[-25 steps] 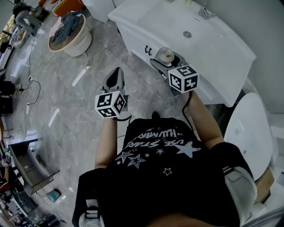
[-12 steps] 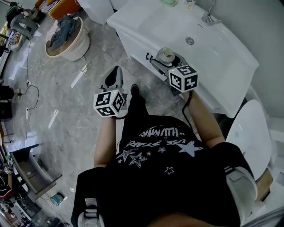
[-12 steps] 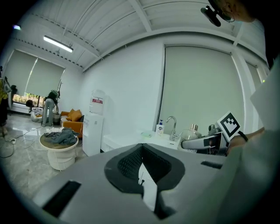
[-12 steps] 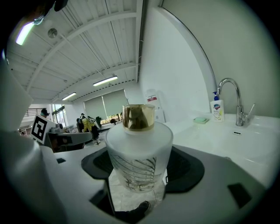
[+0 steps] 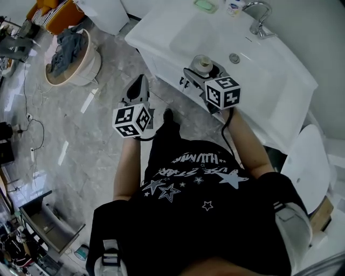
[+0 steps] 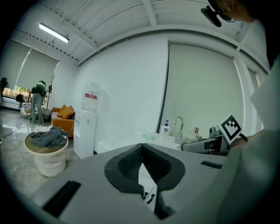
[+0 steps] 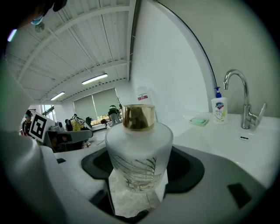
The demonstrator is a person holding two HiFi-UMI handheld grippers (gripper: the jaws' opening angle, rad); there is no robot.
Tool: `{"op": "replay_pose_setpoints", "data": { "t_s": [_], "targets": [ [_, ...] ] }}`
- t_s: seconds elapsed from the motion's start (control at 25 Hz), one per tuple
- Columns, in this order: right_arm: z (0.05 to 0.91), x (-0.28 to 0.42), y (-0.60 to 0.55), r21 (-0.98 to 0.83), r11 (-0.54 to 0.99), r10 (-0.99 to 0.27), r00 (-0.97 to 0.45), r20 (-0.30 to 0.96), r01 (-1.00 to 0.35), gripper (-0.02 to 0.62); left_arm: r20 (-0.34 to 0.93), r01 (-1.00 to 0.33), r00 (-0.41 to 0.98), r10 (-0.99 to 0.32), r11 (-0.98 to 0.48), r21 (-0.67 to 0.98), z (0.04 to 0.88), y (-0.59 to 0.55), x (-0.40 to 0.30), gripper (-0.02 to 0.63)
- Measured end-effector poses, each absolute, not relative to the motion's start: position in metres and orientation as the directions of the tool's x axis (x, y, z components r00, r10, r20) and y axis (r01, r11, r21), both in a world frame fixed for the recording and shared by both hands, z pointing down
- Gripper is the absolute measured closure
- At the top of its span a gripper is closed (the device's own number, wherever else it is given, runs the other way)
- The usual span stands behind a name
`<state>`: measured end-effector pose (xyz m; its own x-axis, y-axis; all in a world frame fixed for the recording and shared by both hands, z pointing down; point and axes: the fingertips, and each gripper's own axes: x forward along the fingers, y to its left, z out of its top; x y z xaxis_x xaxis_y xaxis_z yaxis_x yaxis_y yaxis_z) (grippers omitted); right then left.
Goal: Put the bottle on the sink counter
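Note:
A frosted glass bottle [image 7: 139,156] with a gold cap stands upright between the jaws of my right gripper [image 7: 139,175], which is shut on it. In the head view the bottle [image 5: 202,66] hangs at the front edge of the white sink counter [image 5: 161,24], over the basin's near rim. My left gripper [image 5: 137,91] is held over the grey floor to the left of the cabinet; its jaws meet at the tips with nothing between them [image 6: 141,162].
On the counter stand a chrome faucet [image 5: 260,16], a soap dispenser [image 5: 235,6] and a green soap dish [image 5: 205,5]. A basket of clothes [image 5: 69,56] sits on the floor at left. A white toilet lid [image 5: 305,161] is at right.
The view has shifted toward the sink, and more of the counter and faucet show. The right gripper with the bottle has come closer to the basin's front edge.

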<state>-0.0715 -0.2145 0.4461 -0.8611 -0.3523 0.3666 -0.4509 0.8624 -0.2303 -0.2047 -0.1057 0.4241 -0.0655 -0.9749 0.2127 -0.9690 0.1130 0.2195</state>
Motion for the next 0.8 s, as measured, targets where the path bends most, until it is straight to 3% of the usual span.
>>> {"op": "replay_pose_setpoints", "data": {
  "t_s": [0.8],
  "targets": [
    [0.486, -0.218, -0.393, -0.169, 0.764, -0.505, -0.741, 0.442, -0.622, 0.267, 0.277, -0.961, 0.133, -0.952, -0.055, 0.271, 0.457, -0.292, -0.348, 0.598]
  ]
}}
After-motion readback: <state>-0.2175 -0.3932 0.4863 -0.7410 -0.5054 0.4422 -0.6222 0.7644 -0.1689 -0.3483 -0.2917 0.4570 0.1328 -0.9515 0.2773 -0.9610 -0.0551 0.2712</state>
